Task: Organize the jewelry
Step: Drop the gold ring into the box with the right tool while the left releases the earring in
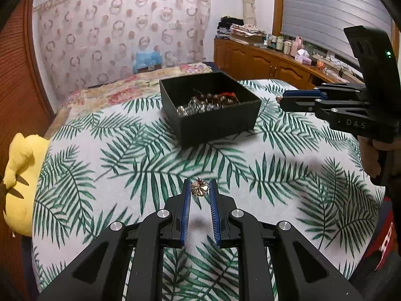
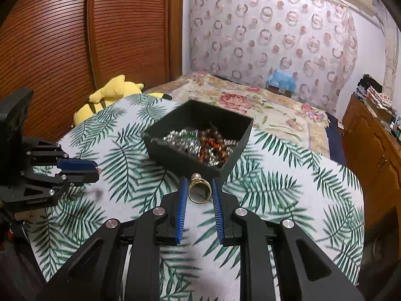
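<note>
Between the blue pads at the lower middle of my left view, my left gripper (image 1: 199, 191) is pinched narrow on a small gold flower-shaped earring (image 1: 199, 190), held clear above the leaf-print cloth (image 1: 105, 175). At the same lower-middle spot in my right view, my right gripper (image 2: 199, 190) is clamped on a gold ring (image 2: 198, 191) with a pearl on top, the band standing upright between the pads. So I judge I am at the carrying step: both pieces are picked up and neither is yet stowed. Farther up, past the centre of both views, sits the open black box (image 1: 218, 123), already holding a heap of beads and other jewelry (image 2: 200, 145). My next move, I think, calls for bringing each gripper over the box's rim in turn and parting the pads only once the piece hangs above the inside, since both are tiny and could bounce off onto the cloth. Far off at the left edge lies a yellow plush toy (image 1: 21, 175).
</note>
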A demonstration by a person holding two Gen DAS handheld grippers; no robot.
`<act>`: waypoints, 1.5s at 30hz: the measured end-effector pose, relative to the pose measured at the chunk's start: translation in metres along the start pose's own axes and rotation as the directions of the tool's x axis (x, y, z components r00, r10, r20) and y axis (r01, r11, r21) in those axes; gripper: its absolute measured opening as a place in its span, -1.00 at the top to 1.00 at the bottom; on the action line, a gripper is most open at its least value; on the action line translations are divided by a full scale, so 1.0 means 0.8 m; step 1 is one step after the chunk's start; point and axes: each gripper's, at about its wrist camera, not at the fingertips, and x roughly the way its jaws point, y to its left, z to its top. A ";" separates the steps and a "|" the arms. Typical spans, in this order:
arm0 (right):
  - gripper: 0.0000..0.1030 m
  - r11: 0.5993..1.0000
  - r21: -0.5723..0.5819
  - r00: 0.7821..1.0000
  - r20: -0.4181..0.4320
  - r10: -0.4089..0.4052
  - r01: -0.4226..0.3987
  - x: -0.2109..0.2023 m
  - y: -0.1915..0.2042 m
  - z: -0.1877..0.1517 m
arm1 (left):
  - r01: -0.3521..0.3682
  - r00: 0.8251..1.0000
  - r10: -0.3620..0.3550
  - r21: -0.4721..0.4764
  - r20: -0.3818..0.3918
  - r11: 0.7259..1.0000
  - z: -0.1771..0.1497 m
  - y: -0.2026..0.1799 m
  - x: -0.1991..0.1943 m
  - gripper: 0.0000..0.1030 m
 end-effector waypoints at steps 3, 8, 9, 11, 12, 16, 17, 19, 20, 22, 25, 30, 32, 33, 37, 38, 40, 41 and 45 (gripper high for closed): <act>0.58 1.000 0.014 1.000 0.011 0.003 -0.003 0.005 -0.008 0.015 | -0.004 1.000 0.004 -0.001 0.017 1.000 0.011 0.003 0.000 0.73; 0.57 1.000 0.001 0.999 0.032 -0.003 0.003 0.020 -0.015 0.040 | -0.006 0.999 0.006 -0.003 0.041 1.000 0.029 0.007 0.001 0.73; 0.57 1.000 -0.002 0.999 0.034 -0.004 0.004 0.023 -0.017 0.044 | -0.007 0.999 0.007 -0.001 0.045 1.000 0.033 0.008 0.002 0.73; 0.57 1.000 -0.001 1.000 0.029 -0.007 0.007 0.032 -0.019 0.050 | -0.010 0.999 0.010 0.002 0.053 1.000 0.041 0.009 0.003 0.73; 0.57 1.000 0.001 1.000 0.024 -0.011 0.011 0.039 -0.021 0.053 | -0.011 0.998 0.011 0.002 0.056 1.000 0.044 0.010 0.004 0.73; 0.57 1.000 0.014 1.000 0.015 -0.014 0.014 0.059 -0.027 0.062 | -0.016 0.998 0.016 -0.002 0.068 1.000 0.060 0.015 0.007 0.73; 0.57 1.000 0.018 1.000 0.014 -0.013 0.013 0.063 -0.029 0.064 | -0.017 0.997 0.017 -0.003 0.072 1.000 0.065 0.016 0.008 0.73; 0.57 1.000 0.029 1.000 0.012 -0.010 0.010 0.071 -0.032 0.067 | -0.017 0.997 0.017 -0.005 0.080 1.000 0.073 0.019 0.009 0.73; 0.57 0.999 0.037 1.000 0.016 -0.003 0.003 0.074 -0.034 0.069 | -0.017 0.996 0.018 -0.011 0.083 1.000 0.077 0.020 0.010 0.73; 0.52 0.998 0.058 0.999 0.023 0.032 -0.034 0.077 -0.038 0.071 | -0.012 0.996 0.014 -0.024 0.090 1.000 0.083 0.023 0.012 0.73; 0.52 0.996 0.081 0.999 0.024 0.040 -0.042 0.081 -0.042 0.071 | -0.013 0.995 0.016 -0.031 0.097 0.999 0.095 0.024 0.019 0.73; 0.51 0.995 0.097 0.999 0.019 0.026 -0.028 0.081 -0.048 0.064 | -0.022 0.996 0.025 -0.034 0.085 0.999 0.117 0.028 0.041 0.73; 0.51 0.994 0.107 1.000 0.012 -0.002 0.001 0.080 -0.051 0.060 | -0.026 0.997 0.028 -0.034 0.076 0.999 0.122 0.027 0.050 0.73; 0.51 0.994 0.111 1.000 0.015 -0.013 0.011 0.076 -0.051 0.058 | -0.028 0.997 0.031 -0.033 0.071 0.999 0.125 0.026 0.054 0.73; 0.51 0.993 0.120 1.000 0.021 -0.005 0.002 0.064 -0.058 0.049 | -0.030 0.999 0.031 -0.026 0.028 0.999 0.136 0.023 0.083 0.73; 0.51 0.993 0.120 1.000 0.021 -0.006 0.004 0.062 -0.060 0.047 | -0.039 0.999 0.040 -0.022 0.021 0.999 0.138 0.022 0.089 0.73; 0.51 0.992 0.122 1.000 0.019 -0.011 0.009 0.057 -0.063 0.045 | -0.044 0.999 0.044 -0.012 0.014 0.999 0.143 0.020 0.097 0.73; 0.51 0.992 0.125 1.000 0.019 -0.013 0.010 0.054 -0.066 0.043 | -0.045 0.999 0.046 -0.008 0.012 0.999 0.146 0.020 0.101 0.73; 0.51 0.990 0.138 1.000 0.020 -0.024 0.021 0.046 -0.072 0.039 | -0.041 0.999 0.041 -0.015 -0.006 0.999 0.161 0.022 0.117 0.73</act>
